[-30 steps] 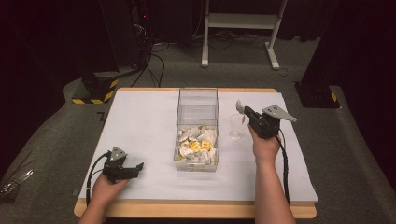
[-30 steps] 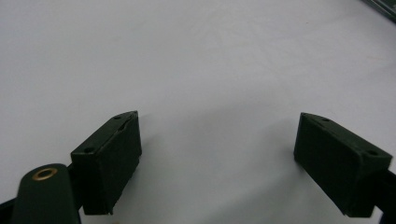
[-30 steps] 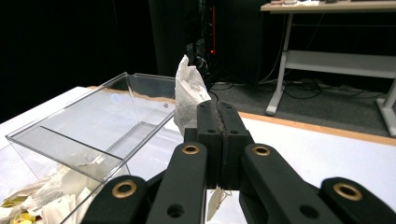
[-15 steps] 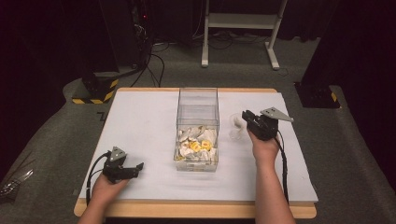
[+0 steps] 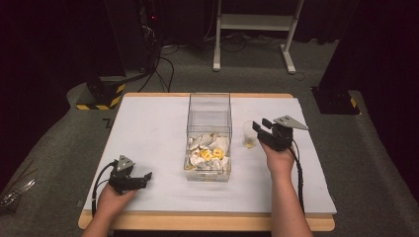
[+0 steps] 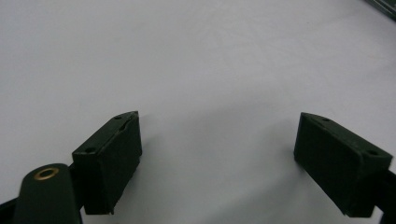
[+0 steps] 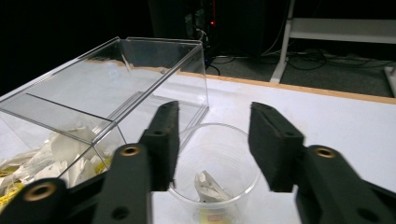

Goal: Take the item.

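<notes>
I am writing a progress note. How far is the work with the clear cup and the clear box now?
Done: one wrapped piece already lies in the clear cup. In hand: nothing; the right gripper hangs open over the cup, and the left gripper sits open on the white table. Left: many pieces remain in the clear box.

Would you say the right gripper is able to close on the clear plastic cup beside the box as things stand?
Probably yes. The right gripper is open, its jaws either side of the cup, with nothing between them. The clear box stands close by, apart from the cup.
</notes>
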A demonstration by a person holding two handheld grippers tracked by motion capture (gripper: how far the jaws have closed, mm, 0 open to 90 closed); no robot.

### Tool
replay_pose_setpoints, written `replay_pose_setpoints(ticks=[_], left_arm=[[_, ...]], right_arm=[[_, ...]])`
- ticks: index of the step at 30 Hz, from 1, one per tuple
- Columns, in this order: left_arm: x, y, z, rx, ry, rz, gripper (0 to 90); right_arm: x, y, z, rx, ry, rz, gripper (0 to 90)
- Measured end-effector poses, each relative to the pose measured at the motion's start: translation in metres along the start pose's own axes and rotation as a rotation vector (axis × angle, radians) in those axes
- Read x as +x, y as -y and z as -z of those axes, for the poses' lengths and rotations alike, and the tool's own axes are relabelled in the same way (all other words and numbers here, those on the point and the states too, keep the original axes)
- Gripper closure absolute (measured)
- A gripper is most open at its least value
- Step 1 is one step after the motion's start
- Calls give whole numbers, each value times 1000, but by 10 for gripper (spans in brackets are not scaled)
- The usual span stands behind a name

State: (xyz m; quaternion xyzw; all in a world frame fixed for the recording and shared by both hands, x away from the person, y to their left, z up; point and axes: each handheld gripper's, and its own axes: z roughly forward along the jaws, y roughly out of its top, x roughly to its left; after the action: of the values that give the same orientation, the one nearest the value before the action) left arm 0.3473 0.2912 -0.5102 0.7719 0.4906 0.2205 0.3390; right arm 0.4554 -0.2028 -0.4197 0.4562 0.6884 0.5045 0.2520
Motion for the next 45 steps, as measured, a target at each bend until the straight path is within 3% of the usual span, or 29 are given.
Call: replay_pose_setpoints(ticks=[2, 17, 34, 45], left_arm=[[0, 0, 0, 1, 1, 1, 154], [0, 0, 0, -1, 0, 1, 153], [0, 0, 0, 0, 1, 3, 154], [0, -1, 0, 5, 2, 1, 154]], right_arm=[[1, 1, 1, 5, 10, -2, 424], [14, 7, 3, 47, 39, 42, 137], [29, 33, 17, 111, 68, 50, 115], [33, 71, 29, 224, 118, 64, 116]])
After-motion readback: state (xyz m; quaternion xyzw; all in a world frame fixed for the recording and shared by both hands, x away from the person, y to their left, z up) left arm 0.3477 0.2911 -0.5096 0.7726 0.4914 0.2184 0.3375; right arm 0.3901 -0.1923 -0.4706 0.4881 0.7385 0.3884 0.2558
